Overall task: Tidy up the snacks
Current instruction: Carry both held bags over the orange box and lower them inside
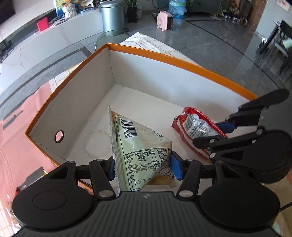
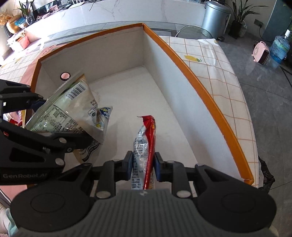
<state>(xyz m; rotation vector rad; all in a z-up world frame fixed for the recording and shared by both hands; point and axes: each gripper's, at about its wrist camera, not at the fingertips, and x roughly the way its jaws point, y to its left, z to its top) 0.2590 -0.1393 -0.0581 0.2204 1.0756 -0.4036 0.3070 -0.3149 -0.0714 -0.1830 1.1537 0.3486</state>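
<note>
An open orange-rimmed cardboard box (image 1: pixel 182 62) with a white inside fills both views (image 2: pixel 200 83). My left gripper (image 1: pixel 143 166) is shut on a pale green and white snack bag (image 1: pixel 138 144) and holds it over the box's near left part; the bag also shows in the right wrist view (image 2: pixel 73 109). My right gripper (image 2: pixel 143 164) is shut on a red and silver snack packet (image 2: pixel 146 144), held edge-up over the box floor. That packet and right gripper show in the left wrist view (image 1: pixel 195 127) at the right.
The box stands on a table with a checked cloth (image 2: pixel 219 73) and a pink cover (image 1: pixel 21 113). The box's left wall has a round finger hole (image 1: pixel 59 136). Beyond are a grey tiled floor, a metal bin (image 1: pixel 112 16) and a pink heater (image 1: pixel 165 20).
</note>
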